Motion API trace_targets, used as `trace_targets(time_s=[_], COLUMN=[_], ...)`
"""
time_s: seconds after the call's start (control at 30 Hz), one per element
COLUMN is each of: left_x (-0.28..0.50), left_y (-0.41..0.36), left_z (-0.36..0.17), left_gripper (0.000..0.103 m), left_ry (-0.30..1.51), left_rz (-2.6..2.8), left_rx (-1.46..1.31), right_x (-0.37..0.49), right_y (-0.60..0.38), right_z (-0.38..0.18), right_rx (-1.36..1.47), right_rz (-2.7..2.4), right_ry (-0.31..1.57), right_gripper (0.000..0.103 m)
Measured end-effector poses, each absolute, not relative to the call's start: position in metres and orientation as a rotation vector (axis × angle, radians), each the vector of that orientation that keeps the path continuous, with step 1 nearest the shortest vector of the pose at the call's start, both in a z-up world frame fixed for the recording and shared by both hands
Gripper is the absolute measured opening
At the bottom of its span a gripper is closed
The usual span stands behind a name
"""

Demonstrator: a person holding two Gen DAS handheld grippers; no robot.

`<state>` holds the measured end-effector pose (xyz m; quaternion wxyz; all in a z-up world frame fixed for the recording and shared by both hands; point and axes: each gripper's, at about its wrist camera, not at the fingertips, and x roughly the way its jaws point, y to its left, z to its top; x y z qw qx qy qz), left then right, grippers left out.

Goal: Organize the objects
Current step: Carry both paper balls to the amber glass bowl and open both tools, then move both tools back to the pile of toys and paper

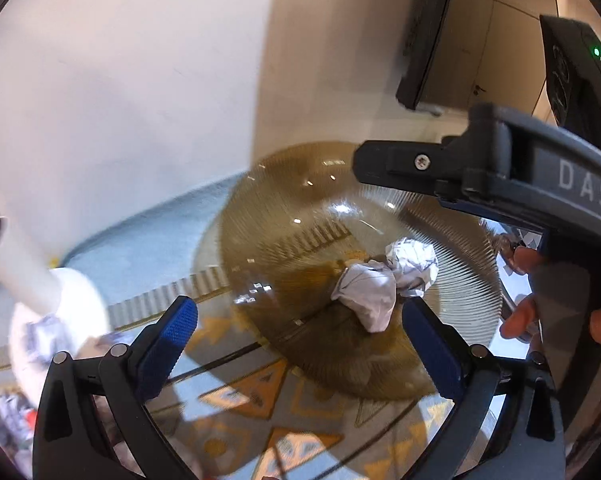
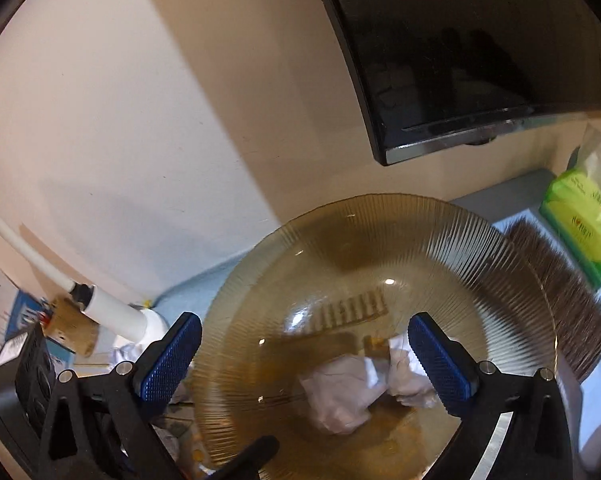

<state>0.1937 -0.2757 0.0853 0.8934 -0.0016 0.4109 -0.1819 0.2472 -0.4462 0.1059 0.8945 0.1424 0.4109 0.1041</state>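
- Your left gripper [image 1: 300, 344] stands released, jaws spread wide, nothing between the blue pads [image 1: 168, 344]; the glass plate and paper lie beyond the tips.
- The amber glass plate [image 1: 284, 216] occupies the centre of the left wrist view, resting on the patterned cloth [image 1: 236, 396]. Judge it rigid, fairly heavy, smooth and breakable. The ribbed rim gives the only real purchase; take it there with a firm, level hold and avoid knocking it on the wall [image 1: 120, 80] at 11 o'clock.
- Two balls of crumpled white paper [image 1: 384, 280] sit on the plate at about 3 o'clock of its centre, touching each other. Judge them very light, soft and springy; they will crush under the pads, so pinch through the bulk of one ball, not its loose edge. They may slide on the glass.
- Your right gripper [image 2: 304, 356] is likewise released and wide; the same paper [image 2: 340, 396] lies on the plate between and below its fingers, untouched as far as can be seen.
- Writing: the letters "DAS" [image 1: 584, 188] read on the right gripper's body at 3 o'clock of the left view.
- The green packet [image 2: 588, 220] at 2 o'clock of the right view carries print too small to read.
- The dark screen [image 2: 460, 48] at 1 o'clock shows no legible marking.
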Motion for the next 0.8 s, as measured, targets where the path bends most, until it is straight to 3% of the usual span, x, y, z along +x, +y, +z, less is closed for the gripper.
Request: trace_targets(time_s=[0.17, 0.4, 0.6, 0.8], left_x=[0.158, 0.109, 0.061, 0.03], left_y=[-0.235, -0.117, -0.025, 0.012], left_z=[0.116, 0.148, 0.109, 0.04], left_gripper=[0.102, 0.102, 0.102, 0.102], left_ry=[0.785, 0.759, 0.814, 0.907], left_rz=[-0.318, -0.117, 0.065, 0.133], left_rx=[0.003, -0.065, -0.113, -0.203], right_x=[0.222, 0.167, 0.122, 0.084], right_y=[-0.432, -0.377, -0.314, -0.268], right_z=[0.132, 0.173, 0.161, 0.1], right_rx=[0.281, 0.207, 0.102, -0.033], right_rz=[0.24, 0.363, 0.485, 0.479], right_ry=[0.798, 0.694, 0.71, 0.802], right_gripper=[0.103, 0.103, 0.103, 0.103])
